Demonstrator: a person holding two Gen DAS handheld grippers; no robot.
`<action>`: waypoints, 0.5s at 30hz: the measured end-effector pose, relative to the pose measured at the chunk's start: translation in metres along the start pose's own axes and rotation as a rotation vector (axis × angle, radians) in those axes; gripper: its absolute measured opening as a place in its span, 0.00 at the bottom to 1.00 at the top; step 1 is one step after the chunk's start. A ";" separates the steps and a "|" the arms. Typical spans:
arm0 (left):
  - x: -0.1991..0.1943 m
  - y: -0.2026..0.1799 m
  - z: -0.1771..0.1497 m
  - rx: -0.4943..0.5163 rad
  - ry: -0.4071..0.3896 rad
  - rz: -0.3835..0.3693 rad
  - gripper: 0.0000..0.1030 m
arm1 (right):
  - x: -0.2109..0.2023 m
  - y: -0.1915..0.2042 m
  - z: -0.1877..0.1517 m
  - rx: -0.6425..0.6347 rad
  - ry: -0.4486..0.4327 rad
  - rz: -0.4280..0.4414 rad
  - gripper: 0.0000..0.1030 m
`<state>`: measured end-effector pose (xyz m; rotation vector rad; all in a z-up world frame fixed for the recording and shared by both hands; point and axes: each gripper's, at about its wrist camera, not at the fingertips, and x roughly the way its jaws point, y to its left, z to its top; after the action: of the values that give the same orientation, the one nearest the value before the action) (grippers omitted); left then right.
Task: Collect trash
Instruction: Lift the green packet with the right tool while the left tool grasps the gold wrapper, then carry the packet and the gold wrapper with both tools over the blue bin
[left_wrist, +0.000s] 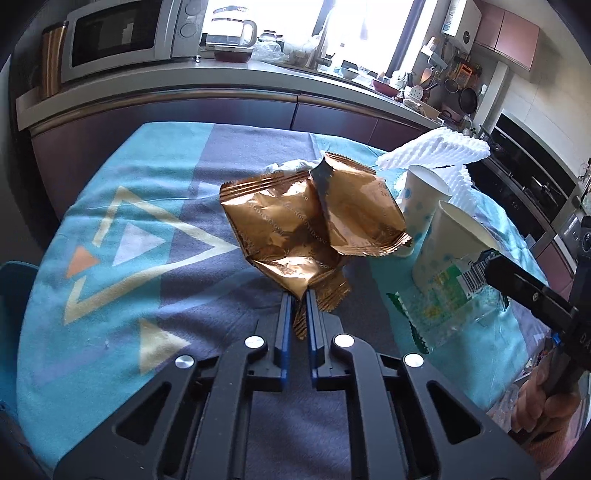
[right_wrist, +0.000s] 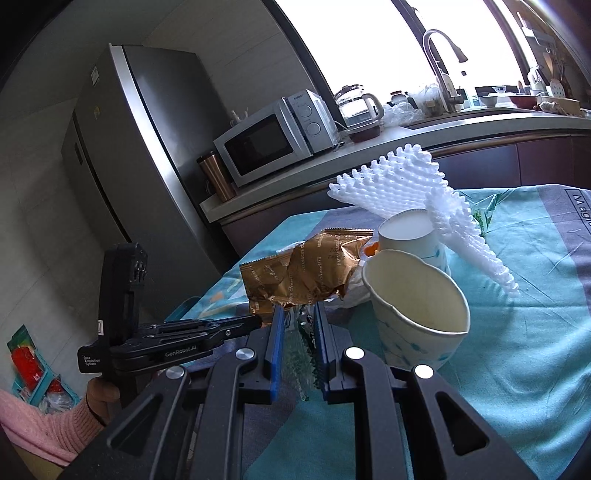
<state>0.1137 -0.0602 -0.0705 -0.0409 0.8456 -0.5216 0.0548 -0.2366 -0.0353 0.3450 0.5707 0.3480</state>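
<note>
While the left wrist view shows the left gripper pinching the bronze wrapper by its near corner, only the right wrist view shows a fridge at ten o'clock; there the right gripper pinches a clear plastic wrapper, with two paper cups at two o'clock on the tablecloth

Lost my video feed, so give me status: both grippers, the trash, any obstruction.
Left gripper shut on gold wrapper. Right gripper shut on clear plastic wrapper. Two paper cups and white foam netting crowd close beside.
</note>
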 end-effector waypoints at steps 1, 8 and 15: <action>-0.006 0.002 -0.001 0.006 -0.005 0.007 0.08 | 0.001 0.002 0.000 -0.002 0.002 0.003 0.14; -0.046 0.016 -0.013 0.031 -0.053 0.049 0.08 | 0.011 0.016 0.004 -0.024 0.013 0.036 0.14; -0.081 0.040 -0.041 0.011 -0.098 0.077 0.08 | 0.025 0.031 0.008 -0.031 0.034 0.091 0.14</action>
<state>0.0564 0.0185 -0.0503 -0.0240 0.7452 -0.4482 0.0720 -0.2006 -0.0280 0.3361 0.5830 0.4511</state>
